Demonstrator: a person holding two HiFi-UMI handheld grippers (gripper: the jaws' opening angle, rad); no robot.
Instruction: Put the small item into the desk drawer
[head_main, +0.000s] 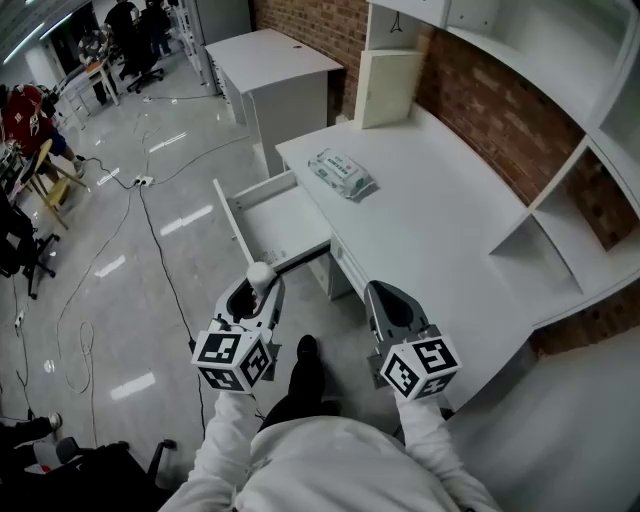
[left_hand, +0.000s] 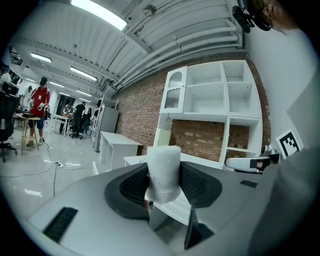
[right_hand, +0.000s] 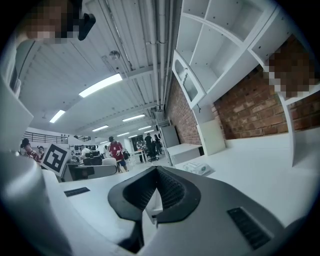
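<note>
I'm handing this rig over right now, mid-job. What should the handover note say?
Left gripper: shut on the small white roll, held upright, just short of the drawer.
Right gripper: shut, empty, by the desk's front edge.
Drawer: pulled open, nothing visible inside.
Wipes pack: lying on the desk.
Done: drawer open, roll in the grip.
Left: carry the roll over the drawer and release it inside.
</note>
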